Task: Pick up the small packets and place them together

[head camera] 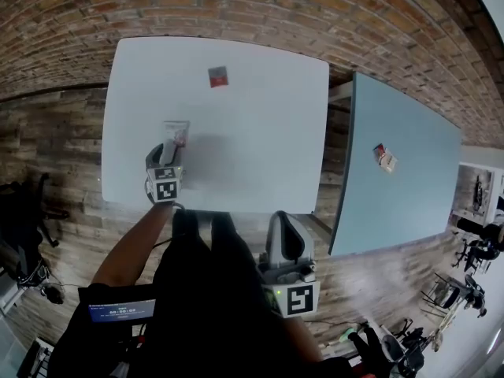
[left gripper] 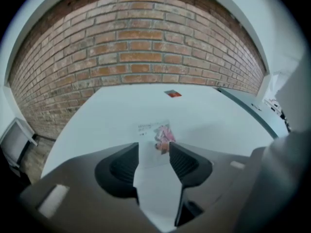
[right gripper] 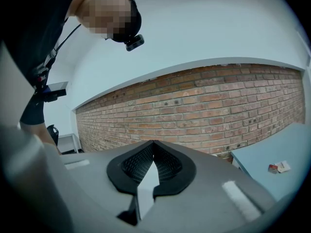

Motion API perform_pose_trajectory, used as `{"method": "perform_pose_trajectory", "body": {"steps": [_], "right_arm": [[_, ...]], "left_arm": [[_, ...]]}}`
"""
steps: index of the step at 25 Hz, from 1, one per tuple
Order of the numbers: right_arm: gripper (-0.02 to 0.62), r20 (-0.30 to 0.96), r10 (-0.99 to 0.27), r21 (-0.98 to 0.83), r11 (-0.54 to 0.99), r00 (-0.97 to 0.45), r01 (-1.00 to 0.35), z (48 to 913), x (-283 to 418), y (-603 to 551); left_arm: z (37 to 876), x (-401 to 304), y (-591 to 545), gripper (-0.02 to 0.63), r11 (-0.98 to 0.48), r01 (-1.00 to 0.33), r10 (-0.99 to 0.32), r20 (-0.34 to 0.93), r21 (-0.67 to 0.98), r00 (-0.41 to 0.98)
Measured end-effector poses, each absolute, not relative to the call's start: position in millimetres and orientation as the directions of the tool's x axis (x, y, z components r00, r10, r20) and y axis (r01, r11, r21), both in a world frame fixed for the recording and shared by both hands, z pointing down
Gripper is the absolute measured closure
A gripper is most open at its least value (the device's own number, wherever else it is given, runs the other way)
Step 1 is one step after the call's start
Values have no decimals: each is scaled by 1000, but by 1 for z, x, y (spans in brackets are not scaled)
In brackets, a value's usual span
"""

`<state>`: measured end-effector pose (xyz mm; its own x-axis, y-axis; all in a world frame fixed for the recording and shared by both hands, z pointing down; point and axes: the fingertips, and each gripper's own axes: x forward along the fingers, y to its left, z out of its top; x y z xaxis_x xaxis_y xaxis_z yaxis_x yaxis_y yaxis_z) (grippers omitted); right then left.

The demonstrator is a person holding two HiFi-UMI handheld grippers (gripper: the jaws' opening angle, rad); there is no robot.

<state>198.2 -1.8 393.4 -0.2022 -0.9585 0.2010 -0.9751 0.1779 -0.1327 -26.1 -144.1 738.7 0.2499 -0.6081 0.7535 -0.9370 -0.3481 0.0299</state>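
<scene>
A broad white rectangular desk stands against a red brick wall, and two of the small packets lie on it. The flat white packet with a pink printed picture lies near the desk's front left part. The small red-and-grey square packet lies well apart from it, farther back towards the wall. The left tongs are low over the white desk and point at the white packet. Their two dark ribbed jaws stand released and apart, and the packet's near end reaches in between the jaw tips. The packet lies flat on the desk. Whether either pad touches its edges cannot be made out, but nothing shows it lifted or pinched. The person's bare left forearm runs from the body up to these tongs. The right tongs are held back close to the person's body, off both desks and above the wooden plank floor. They are aimed at the brick wall, with their jaws clenched tip to tip and nothing between them. To the right, set at an angle beside the white desk, is a second, pale blue-grey desk. A third small packet, red and white, lies on it alone, well apart from the other two. The right gripper view shows it at its far right edge.
</scene>
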Motion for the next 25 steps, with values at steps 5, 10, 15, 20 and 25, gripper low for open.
{"method": "perform_pose_trajectory", "body": {"steps": [5,10,15,20,25], "right_arm": [[593,169,-963,-120,192,-210,-974,385,194,-6],[592,137,-967,-102,202,-214,-974,376,170,-11],[592,137,-966,-90,210,-221,-973,374,155,-17],[592,147,-969,-67,190,-198,-979,392,149,-40],[592,207,-957,-52,197,-204,-979,424,162,-90]], "left_arm": [[670,-3,-136,540,-420,-903,-708,589,93,390],[575,-2,-111,606,-498,-840,-752,374,215,542],[524,-24,-88,606,-493,-812,-772,274,312,574],[498,-50,-76,606,-527,-789,-771,214,314,600],[491,-58,-82,606,-529,-791,-770,219,307,599]]}}
